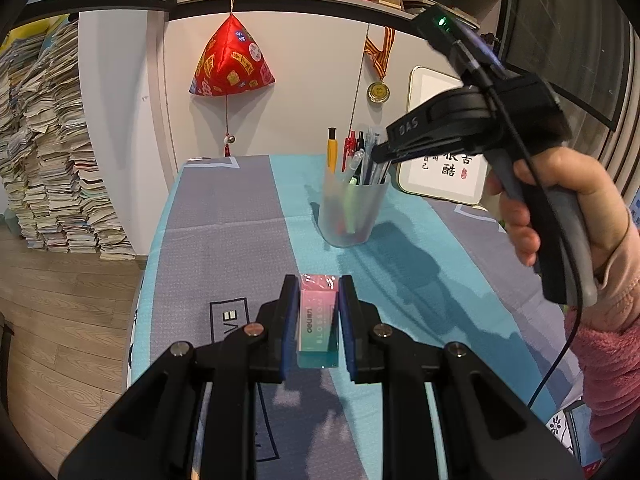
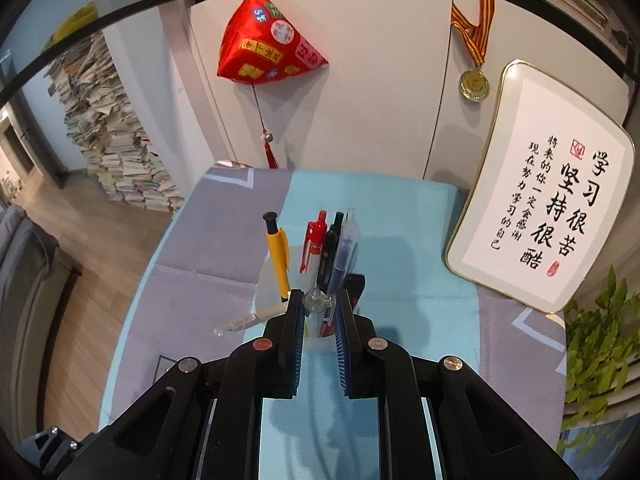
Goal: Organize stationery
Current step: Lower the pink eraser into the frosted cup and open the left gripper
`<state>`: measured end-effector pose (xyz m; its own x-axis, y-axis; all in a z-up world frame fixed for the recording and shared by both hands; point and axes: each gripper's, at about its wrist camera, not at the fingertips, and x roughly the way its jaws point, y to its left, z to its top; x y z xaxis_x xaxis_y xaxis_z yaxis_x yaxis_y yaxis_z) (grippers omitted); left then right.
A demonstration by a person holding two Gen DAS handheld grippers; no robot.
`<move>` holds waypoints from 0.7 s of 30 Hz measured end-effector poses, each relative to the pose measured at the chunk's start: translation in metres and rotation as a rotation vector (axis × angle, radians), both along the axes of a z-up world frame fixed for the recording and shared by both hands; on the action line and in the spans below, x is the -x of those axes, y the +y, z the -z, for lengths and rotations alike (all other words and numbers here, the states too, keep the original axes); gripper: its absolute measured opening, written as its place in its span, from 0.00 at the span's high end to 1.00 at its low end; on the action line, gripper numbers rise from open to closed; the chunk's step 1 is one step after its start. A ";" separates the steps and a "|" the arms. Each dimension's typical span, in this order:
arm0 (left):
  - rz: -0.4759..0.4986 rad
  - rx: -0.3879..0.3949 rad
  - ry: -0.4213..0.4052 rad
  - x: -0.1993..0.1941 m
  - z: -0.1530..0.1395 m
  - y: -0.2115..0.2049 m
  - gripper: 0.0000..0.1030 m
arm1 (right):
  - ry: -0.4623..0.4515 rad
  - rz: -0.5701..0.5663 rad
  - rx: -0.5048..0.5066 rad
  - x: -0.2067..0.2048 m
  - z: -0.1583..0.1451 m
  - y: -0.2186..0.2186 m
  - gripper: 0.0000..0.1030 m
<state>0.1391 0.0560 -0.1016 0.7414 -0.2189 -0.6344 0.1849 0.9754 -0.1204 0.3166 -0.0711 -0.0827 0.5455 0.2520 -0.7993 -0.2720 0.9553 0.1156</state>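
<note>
My left gripper (image 1: 319, 286) is shut on a pink-to-teal eraser (image 1: 318, 320), held above the table. A translucent pen cup (image 1: 352, 212) holds several pens, among them a yellow one (image 1: 332, 152) and a red one (image 1: 349, 152). My right gripper (image 1: 378, 156) hovers over the cup's right rim. In the right wrist view the right gripper (image 2: 318, 300) has a clear pen (image 2: 318, 308) standing in the cup (image 2: 272, 280) between its jaws; contact with the pads is not visible. A clear pen (image 2: 244, 322) lies on the cloth left of the cup.
A framed calligraphy board (image 2: 548, 208) leans on the wall at the back right. A red pouch (image 1: 232, 60) and a medal (image 1: 378, 90) hang on the wall. Paper stacks (image 1: 52, 152) stand on the floor left of the table. A green plant (image 2: 600, 344) is at right.
</note>
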 end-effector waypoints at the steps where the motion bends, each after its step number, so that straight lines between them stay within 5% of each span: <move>1: 0.000 0.000 0.000 0.000 0.000 0.000 0.82 | 0.004 0.000 0.002 0.000 0.003 0.001 0.85; 11: 0.005 0.007 0.003 -0.001 -0.001 -0.002 0.82 | 0.008 -0.015 0.005 0.003 0.010 0.002 0.85; 21: 0.023 0.019 -0.014 -0.013 -0.013 -0.009 0.82 | 0.018 -0.009 -0.169 0.043 0.005 -0.040 0.80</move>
<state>0.1520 0.0470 -0.0884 0.7447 -0.2476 -0.6198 0.2088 0.9684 -0.1360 0.2736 -0.1109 -0.0880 0.5283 0.3886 -0.7549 -0.2772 0.9193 0.2792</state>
